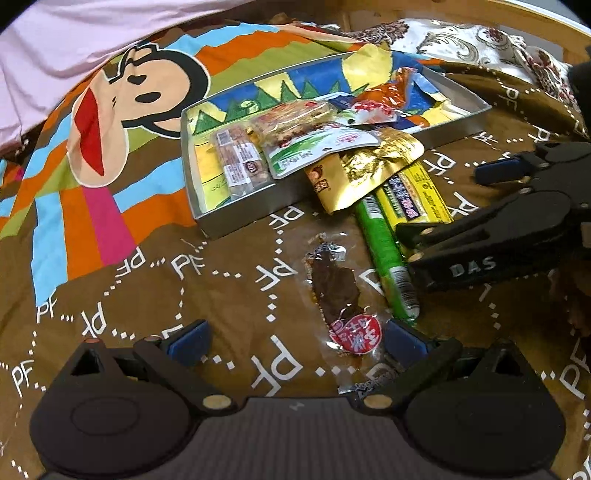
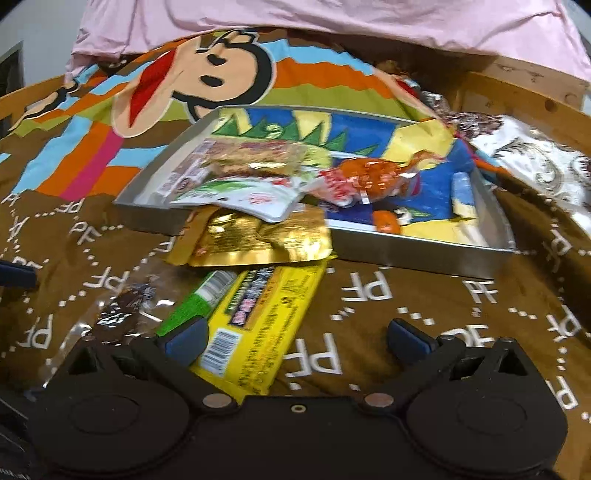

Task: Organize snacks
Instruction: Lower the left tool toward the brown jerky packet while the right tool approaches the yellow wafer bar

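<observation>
A metal tray [image 1: 240, 218] [image 2: 424, 256] lies on a brown cartoon blanket and holds several snack packets. A gold pouch [image 1: 365, 166] [image 2: 255, 240] hangs over its front wall. A yellow bar [image 1: 417, 195] [image 2: 266, 317], a green stick pack [image 1: 388, 254] [image 2: 195, 306] and a clear pack of dark dried meat [image 1: 336, 291] [image 2: 122, 306] lie on the blanket. My left gripper [image 1: 295, 338] is open, its right finger beside the meat pack. My right gripper [image 2: 295, 338] [image 1: 439, 206] is open, over the yellow bar's near end.
The brown blanket [image 1: 147, 295] [image 2: 406, 314] with a monkey print covers the surface. A pink sheet [image 1: 55, 48] [image 2: 332, 18] lies at the back. A floral cloth [image 1: 480, 40] [image 2: 535, 147] and a wooden rim [image 2: 517, 88] sit at the far right.
</observation>
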`<state>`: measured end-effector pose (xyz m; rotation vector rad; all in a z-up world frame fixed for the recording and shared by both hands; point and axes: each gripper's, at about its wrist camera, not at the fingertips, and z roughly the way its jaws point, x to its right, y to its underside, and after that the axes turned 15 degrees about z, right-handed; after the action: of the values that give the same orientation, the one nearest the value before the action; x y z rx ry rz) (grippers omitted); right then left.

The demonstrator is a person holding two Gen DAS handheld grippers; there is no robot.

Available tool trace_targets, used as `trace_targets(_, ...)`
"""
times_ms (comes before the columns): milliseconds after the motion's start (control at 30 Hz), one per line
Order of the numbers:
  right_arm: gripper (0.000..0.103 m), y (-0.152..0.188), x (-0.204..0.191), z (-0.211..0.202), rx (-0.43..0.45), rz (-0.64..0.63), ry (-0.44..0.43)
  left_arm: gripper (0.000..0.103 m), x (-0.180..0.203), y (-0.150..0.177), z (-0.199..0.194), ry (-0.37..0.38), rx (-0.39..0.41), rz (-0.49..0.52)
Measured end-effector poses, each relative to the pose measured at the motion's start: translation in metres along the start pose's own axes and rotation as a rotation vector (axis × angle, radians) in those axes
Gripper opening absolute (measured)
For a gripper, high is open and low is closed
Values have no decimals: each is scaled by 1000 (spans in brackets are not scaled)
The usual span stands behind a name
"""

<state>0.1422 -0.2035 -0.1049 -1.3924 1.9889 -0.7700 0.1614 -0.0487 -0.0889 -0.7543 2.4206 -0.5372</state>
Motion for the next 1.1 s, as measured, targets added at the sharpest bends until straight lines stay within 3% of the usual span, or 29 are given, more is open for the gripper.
trace_targets(133, 102, -2, 9, -7, 12, 41, 64, 102, -5, -1, -6, -40, 4, -14)
trace_targets(300, 102, -1, 13, -4, -16, 84, -17, 102, -5, -1, -3, -27, -8, -17)
trace_targets(467, 102, 5, -5, 0, -25, 5, -59, 102, -7, -2, 6, 26, -1, -50)
trace_targets(667, 102, 8, -13, 9, -16, -53, -18, 103, -9, 0, 17, 32, -4, -66)
trace_targets(833, 102, 9, -17, 0, 5, -117, 80, 102, -12, 2, 15, 37, -8, -87)
trace_targets(1000, 102, 13, -3, -7, 0, -77, 144, 101, -17, 1, 10, 0, -28, -112)
trace_targets(1100, 102, 14, -2, -12, 36, -66, 114, 101, -19, 2, 9, 4, -20, -127)
